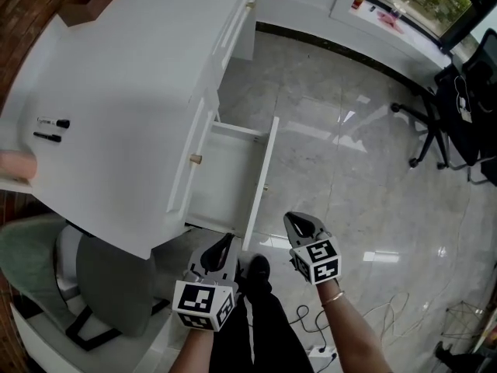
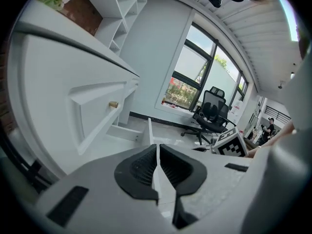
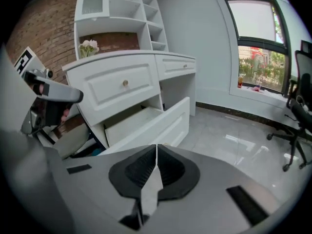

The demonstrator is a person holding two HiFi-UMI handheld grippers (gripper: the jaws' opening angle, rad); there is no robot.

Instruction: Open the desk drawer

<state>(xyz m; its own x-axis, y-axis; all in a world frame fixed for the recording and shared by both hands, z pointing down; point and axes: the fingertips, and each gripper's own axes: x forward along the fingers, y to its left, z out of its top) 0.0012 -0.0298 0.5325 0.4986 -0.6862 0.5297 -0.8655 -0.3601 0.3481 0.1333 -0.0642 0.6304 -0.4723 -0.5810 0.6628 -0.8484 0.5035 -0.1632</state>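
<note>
The white desk [image 1: 116, 107] fills the left of the head view. Its lower drawer [image 1: 225, 181] stands pulled out over the floor, its inside bare; the right gripper view also shows this drawer [image 3: 146, 121] open. The drawer above it, with a brass knob [image 1: 196, 159], is closed. My left gripper [image 1: 221, 249] hangs just before the open drawer's near corner, jaws shut with nothing in them. My right gripper [image 1: 299, 224] hovers to the right of the drawer front [image 1: 262, 179], apart from it, also shut and empty. Both pairs of pads meet in the gripper views [image 2: 157, 147] [image 3: 156, 147].
Two black markers [image 1: 53, 129] lie on the desk top. A grey and green chair [image 1: 93, 278] stands at the lower left beside the desk. A black office chair [image 1: 443, 123] stands at the right by the window. Cables and a power strip [image 1: 322, 354] lie on the glossy floor near my feet.
</note>
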